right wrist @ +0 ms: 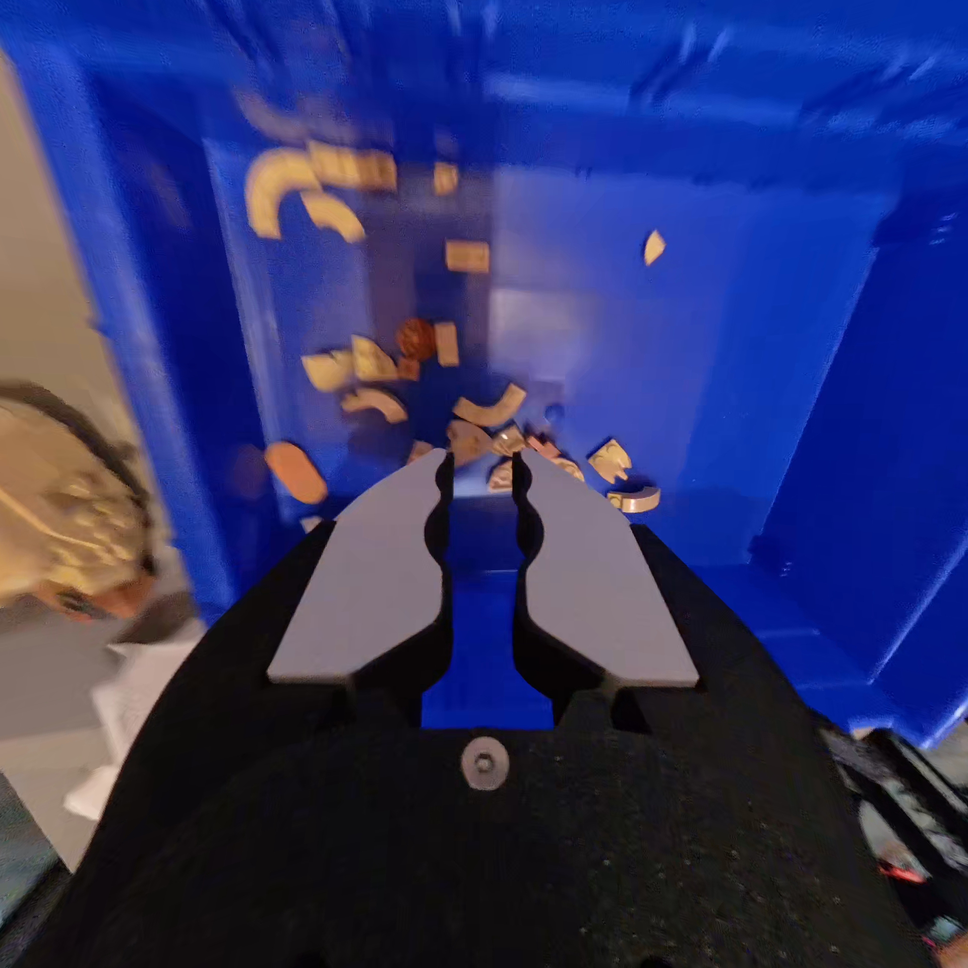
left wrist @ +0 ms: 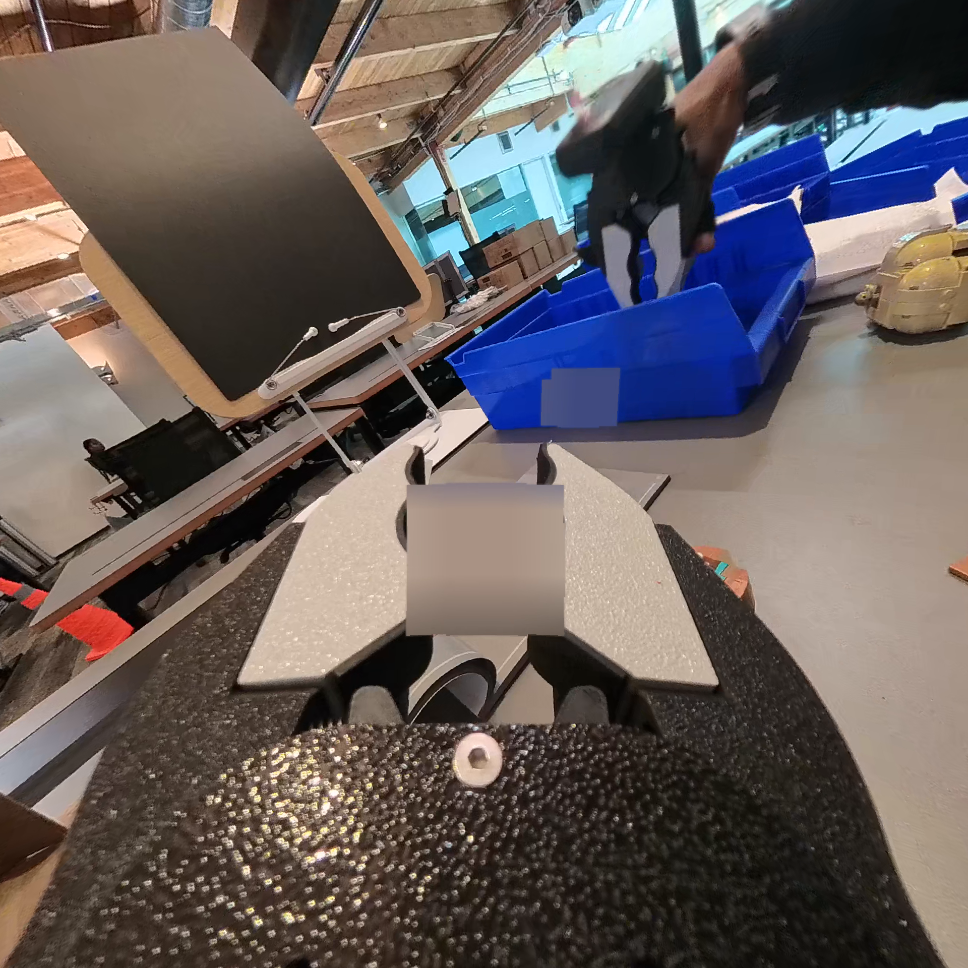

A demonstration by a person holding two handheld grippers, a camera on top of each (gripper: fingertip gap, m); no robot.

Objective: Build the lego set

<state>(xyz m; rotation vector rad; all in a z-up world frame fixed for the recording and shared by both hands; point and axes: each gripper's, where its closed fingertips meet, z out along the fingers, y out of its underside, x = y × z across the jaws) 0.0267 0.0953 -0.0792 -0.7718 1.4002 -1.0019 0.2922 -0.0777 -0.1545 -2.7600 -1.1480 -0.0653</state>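
Note:
My right gripper point(right wrist: 482, 458) is open, with a narrow gap between its pads and nothing in it. It points down into a blue bin point(right wrist: 785, 366), just above a heap of small tan curved pieces point(right wrist: 490, 411). An orange oval piece point(right wrist: 296, 471) and a brown round piece point(right wrist: 416, 338) also lie in the bin. In the left wrist view a hand holds the right gripper point(left wrist: 647, 296) with its tips inside the bin point(left wrist: 681, 366). My left gripper point(left wrist: 482, 463) is open over the grey table point(left wrist: 812, 524), above an open booklet point(left wrist: 461, 675). A mosaic patch hides the space between its fingers; nothing shows at the tips.
A black board on a white stand point(left wrist: 209, 209) rises at the left. A tan brick-built model point(left wrist: 916, 283) and white paper point(left wrist: 864, 235) lie right of the bin, with more blue bins point(left wrist: 890, 162) behind. A brown piece point(left wrist: 725, 568) lies by my left gripper. Across from one pair of fingers to the other is roughly 35 cm. The brown round piece point(right wrist: 416, 338) sits 6 cm or so from the ends of my right fingers.

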